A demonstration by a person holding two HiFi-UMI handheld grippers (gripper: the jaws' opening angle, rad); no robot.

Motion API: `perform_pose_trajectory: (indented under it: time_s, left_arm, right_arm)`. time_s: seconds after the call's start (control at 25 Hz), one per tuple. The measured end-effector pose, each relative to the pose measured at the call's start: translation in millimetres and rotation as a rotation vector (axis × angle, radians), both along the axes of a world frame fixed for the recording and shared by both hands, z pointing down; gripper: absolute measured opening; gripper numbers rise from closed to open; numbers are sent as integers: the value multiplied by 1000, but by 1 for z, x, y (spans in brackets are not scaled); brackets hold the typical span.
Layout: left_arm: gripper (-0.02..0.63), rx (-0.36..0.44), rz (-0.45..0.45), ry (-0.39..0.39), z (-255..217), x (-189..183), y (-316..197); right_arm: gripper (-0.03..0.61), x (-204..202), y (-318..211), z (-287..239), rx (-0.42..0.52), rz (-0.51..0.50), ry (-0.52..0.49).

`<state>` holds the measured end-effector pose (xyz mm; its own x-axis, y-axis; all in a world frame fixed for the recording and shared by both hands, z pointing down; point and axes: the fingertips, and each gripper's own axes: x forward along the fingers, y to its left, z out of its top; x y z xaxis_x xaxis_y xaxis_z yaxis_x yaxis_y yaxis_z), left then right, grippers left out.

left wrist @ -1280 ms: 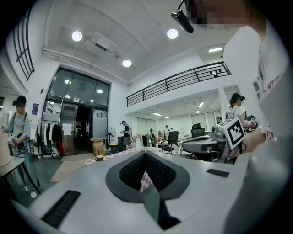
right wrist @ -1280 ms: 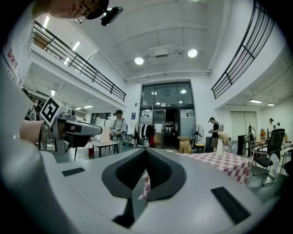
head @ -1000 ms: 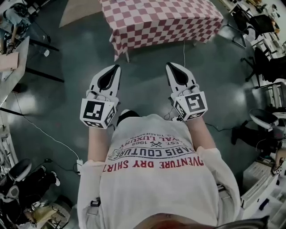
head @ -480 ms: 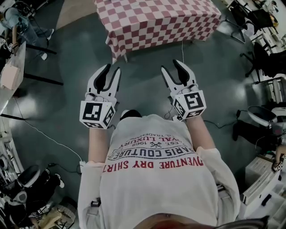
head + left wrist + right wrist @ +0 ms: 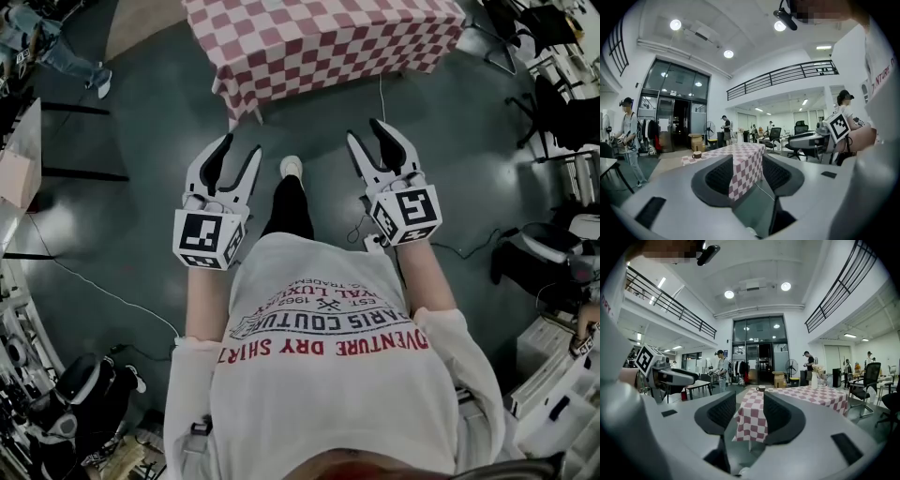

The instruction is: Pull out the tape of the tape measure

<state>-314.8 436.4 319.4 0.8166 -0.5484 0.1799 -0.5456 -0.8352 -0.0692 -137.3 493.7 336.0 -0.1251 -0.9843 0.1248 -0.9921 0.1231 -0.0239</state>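
Left gripper point(image 5: 242, 146) and right gripper point(image 5: 367, 131): jaws have just been opening and are now standing apart with nothing between them. Both are pointing forward, side by side over the grey floor point(image 5: 159, 112). The checkered-cloth table point(image 5: 319, 37) is sitting ahead, apart from both. A small round brown thing point(image 5: 697, 154) is resting near the table's edge; can't tell if it's the tape measure.

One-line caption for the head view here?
Person faces checkered table; left gripper and right gripper, jaws just opening, nothing between them.
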Motion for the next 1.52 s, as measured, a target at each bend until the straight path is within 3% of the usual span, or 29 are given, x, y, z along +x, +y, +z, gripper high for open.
perform_pose_trajectory:
  time_s: [0.48, 0.92, 1.24, 1.52]
  left_arm:
    - [221, -57, 30, 40, 13, 80, -170]
    - [242, -86, 38, -12, 28, 146, -352]
    - [247, -140, 15, -90, 60, 184, -413]
    - [250, -175, -51, -124, 91, 225, -462]
  right_arm:
    - [198, 68, -161, 7, -101, 6, 39]
    - [198, 122, -348, 14, -146, -43, 15]
    - [198, 152, -423, 33, -180, -107, -9]
    - [198, 180, -502, 57, -208, -255, -5]
